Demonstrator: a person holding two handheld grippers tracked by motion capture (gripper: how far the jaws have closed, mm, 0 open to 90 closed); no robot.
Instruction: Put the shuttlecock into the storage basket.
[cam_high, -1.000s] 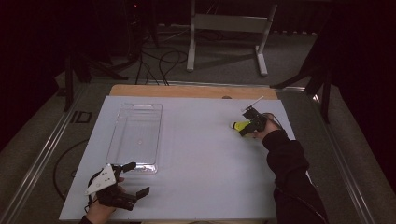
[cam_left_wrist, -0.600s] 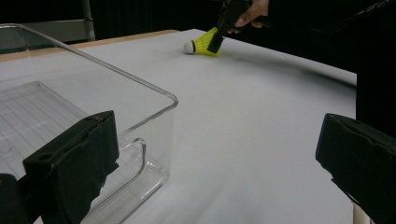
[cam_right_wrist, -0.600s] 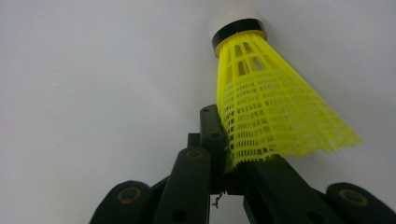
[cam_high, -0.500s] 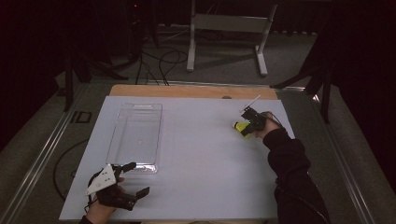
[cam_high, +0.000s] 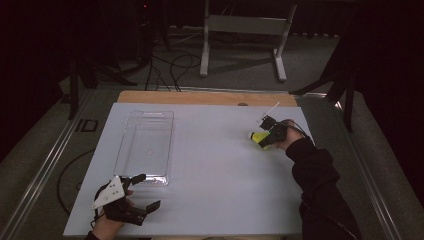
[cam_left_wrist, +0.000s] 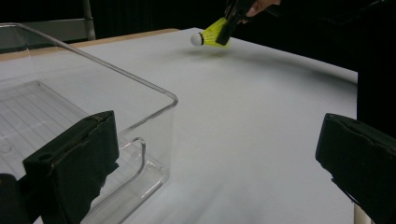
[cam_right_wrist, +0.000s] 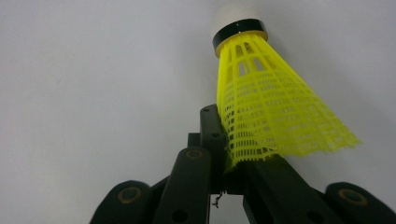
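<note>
Yellow mesh skirt pinched at its rim, the shuttlecock (cam_right_wrist: 261, 107) hangs in the clenched right gripper (cam_high: 270, 134) at the table's far right, so a level carry to the clear plastic tray (cam_high: 145, 145) left should avoid crushing it, while the left gripper (cam_high: 135, 200) waits released.

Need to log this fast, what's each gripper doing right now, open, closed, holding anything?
Left gripper: open, holding nothing, beside the clear tray.
Right gripper: shut on the yellow shuttlecock, pinching its skirt edge.
</note>
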